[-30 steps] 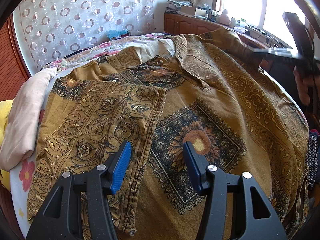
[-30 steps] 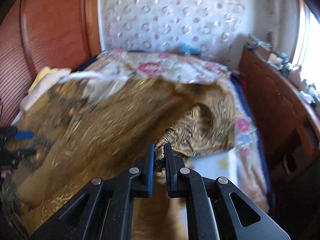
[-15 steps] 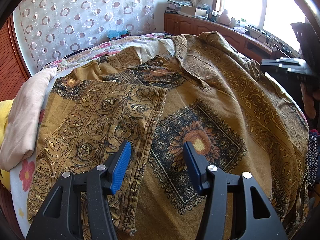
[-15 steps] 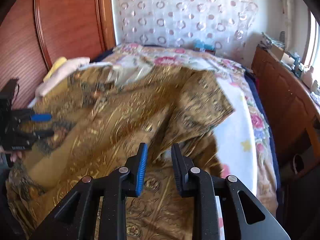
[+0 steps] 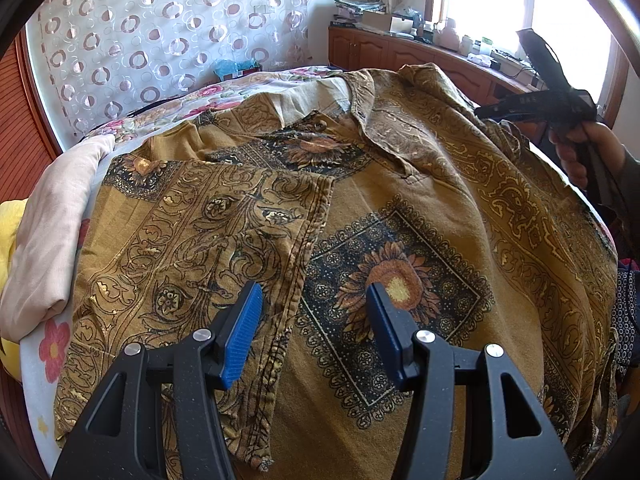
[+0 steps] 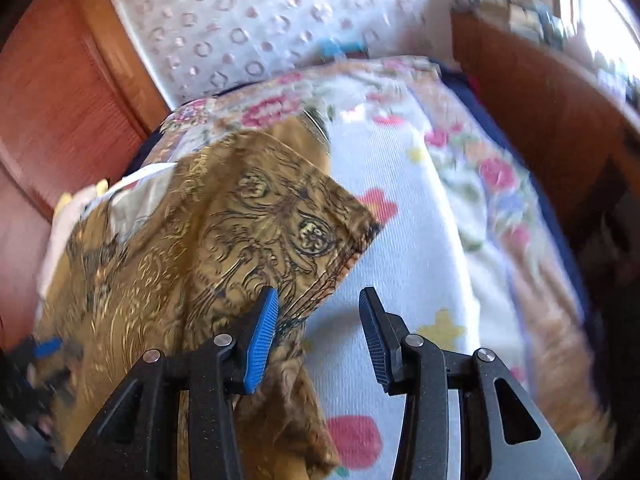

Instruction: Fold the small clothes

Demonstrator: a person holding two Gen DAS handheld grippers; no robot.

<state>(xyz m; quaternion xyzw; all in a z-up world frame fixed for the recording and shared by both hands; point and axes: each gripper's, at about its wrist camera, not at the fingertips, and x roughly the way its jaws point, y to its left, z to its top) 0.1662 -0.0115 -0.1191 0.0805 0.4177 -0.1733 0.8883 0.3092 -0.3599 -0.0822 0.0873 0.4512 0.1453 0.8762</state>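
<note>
Spread over the flowered bedsheet (image 6: 404, 240), the brown patterned shirt (image 5: 400, 240) lies free beneath the left gripper (image 5: 314, 332), jaws spread and empty, while the right gripper (image 6: 318, 332) is opening beside the shirt's edge, so that loose flap could slump and undo the fold.

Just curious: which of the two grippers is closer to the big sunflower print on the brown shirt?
Left. The left gripper hovers open right over the sunflower print; the right gripper, jaws opening, is off at the shirt's far edge.
</note>
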